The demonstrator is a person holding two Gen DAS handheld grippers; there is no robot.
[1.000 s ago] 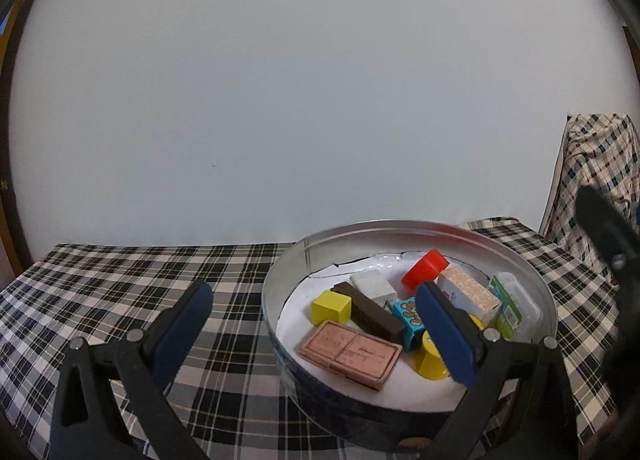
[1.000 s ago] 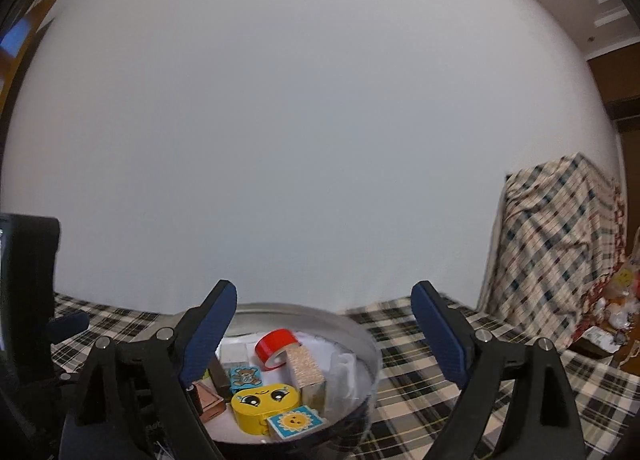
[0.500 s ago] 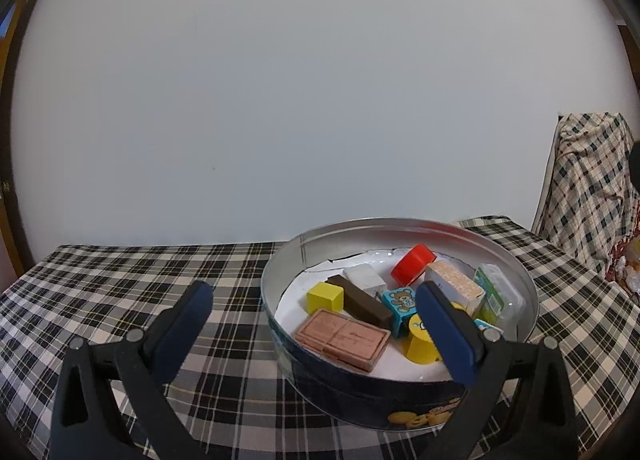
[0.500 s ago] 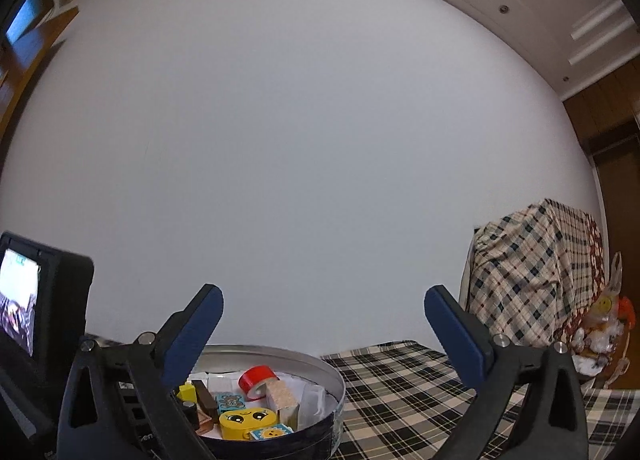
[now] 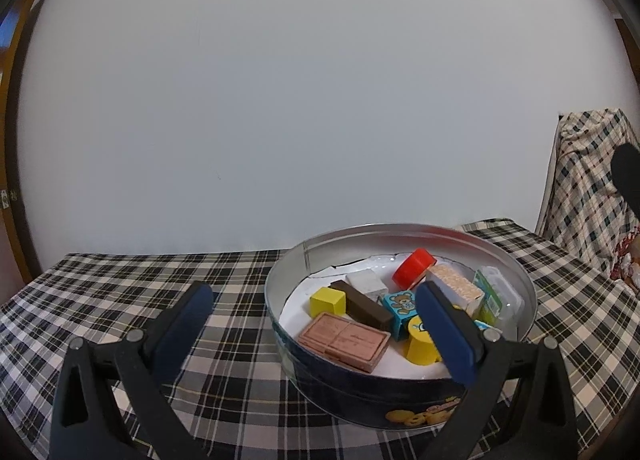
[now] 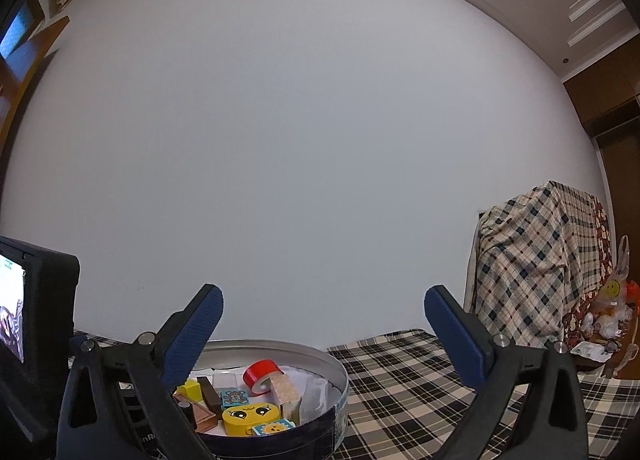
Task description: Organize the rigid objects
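A round metal tin (image 5: 516, 284) with a dark blue wall stands on the checked tablecloth (image 5: 120, 292). It holds several small objects: a red cap (image 5: 414, 263), a yellow cube (image 5: 327, 301), a brown bar (image 5: 362, 308), a pink-brown flat block (image 5: 344, 340), a teddy block (image 5: 400, 310). My left gripper (image 5: 312, 314) is open and empty, just in front of the tin. My right gripper (image 6: 322, 314) is open and empty, raised above the tin (image 6: 336, 370), where a yellow smiley block (image 6: 250, 416) shows.
A white wall runs behind the table. A piece of furniture under a checked cloth (image 6: 540, 260) stands at the right, with bags (image 6: 612, 308) beside it. The left gripper's body with a small screen (image 6: 36, 324) sits at the left of the right wrist view.
My right gripper has risen and tilted upward, so the tin sits lower and smaller in its view. My left gripper has barely moved. Both stay open.
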